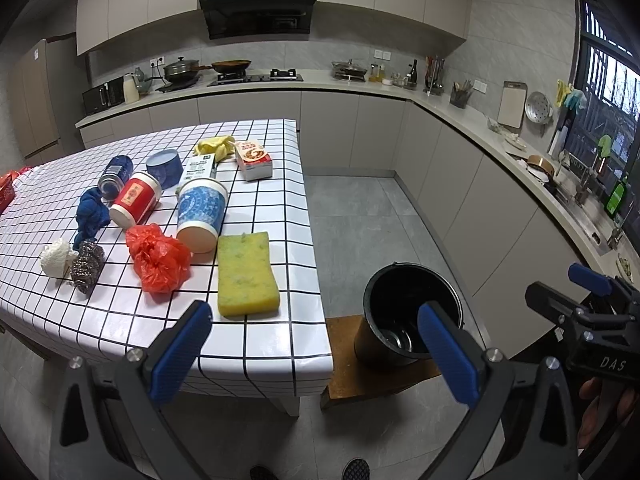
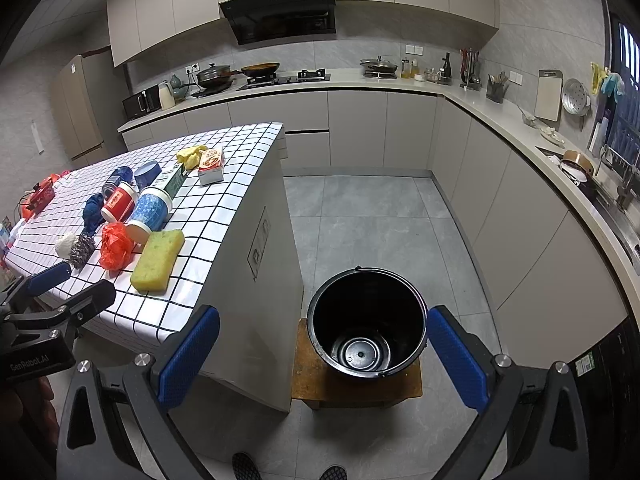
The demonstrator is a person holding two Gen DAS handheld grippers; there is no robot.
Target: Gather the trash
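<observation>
A black bucket (image 2: pixel 368 320) stands empty on a low wooden stool (image 2: pixel 312 388) beside the tiled table (image 1: pixel 260 352). On the table lie a yellow sponge (image 1: pixel 246 274), a red plastic bag (image 1: pixel 160 258), a blue-white cup (image 1: pixel 202 210), a red cup (image 1: pixel 134 200), a blue can (image 1: pixel 116 176), a blue cloth (image 1: pixel 92 212), a steel scourer (image 1: pixel 86 266), a white wad (image 1: pixel 56 258) and a food box (image 1: pixel 253 160). My left gripper (image 1: pixel 316 354) is open and empty before the table's near edge. My right gripper (image 2: pixel 324 354) is open and empty above the bucket.
A blue round tin (image 1: pixel 164 166), a green-white carton (image 1: pixel 198 170) and yellow gloves (image 1: pixel 216 146) lie farther back on the table. Kitchen counters (image 1: pixel 460 120) with pots run along the back and right walls. Grey tile floor (image 2: pixel 372 216) lies between.
</observation>
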